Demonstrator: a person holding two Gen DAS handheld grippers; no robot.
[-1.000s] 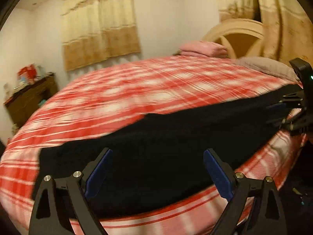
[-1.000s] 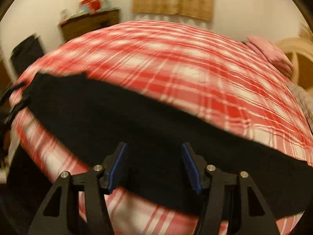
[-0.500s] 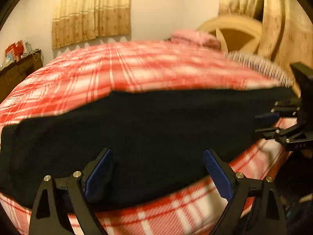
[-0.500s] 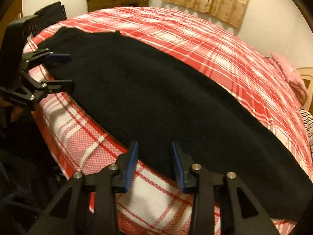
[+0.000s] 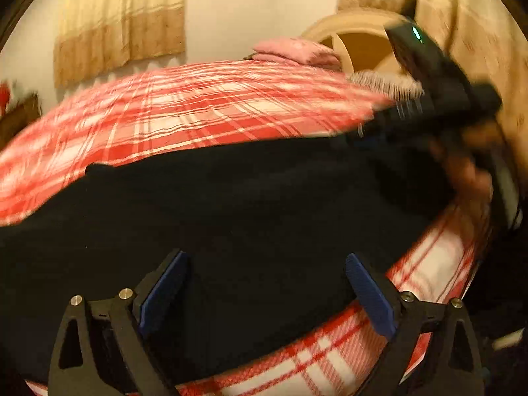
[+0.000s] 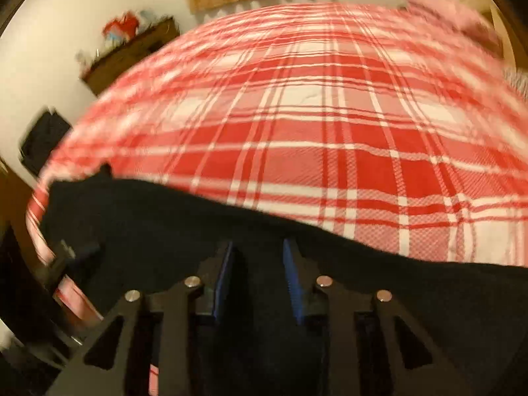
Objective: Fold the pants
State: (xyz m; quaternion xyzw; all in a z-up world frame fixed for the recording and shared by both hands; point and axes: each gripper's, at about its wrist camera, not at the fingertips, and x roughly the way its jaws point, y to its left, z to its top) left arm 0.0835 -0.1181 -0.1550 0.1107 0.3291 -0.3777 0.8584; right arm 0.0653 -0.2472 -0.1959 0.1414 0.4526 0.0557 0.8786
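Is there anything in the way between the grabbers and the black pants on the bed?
No, nothing visible. The left gripper and the right gripper are both open right over the black pants, which lie flat on the checked bedspread.

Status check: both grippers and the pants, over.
Left gripper open wide over the black pants. Right gripper open, narrower gap, nothing gripped. Pants flat along the plaid bed edge. Nothing in the way.

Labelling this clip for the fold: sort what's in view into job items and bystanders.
Job:
black pants
left gripper, open
right gripper, open
plaid bedspread they lie on

Lying about:
pink pillow
curtain
wooden dresser
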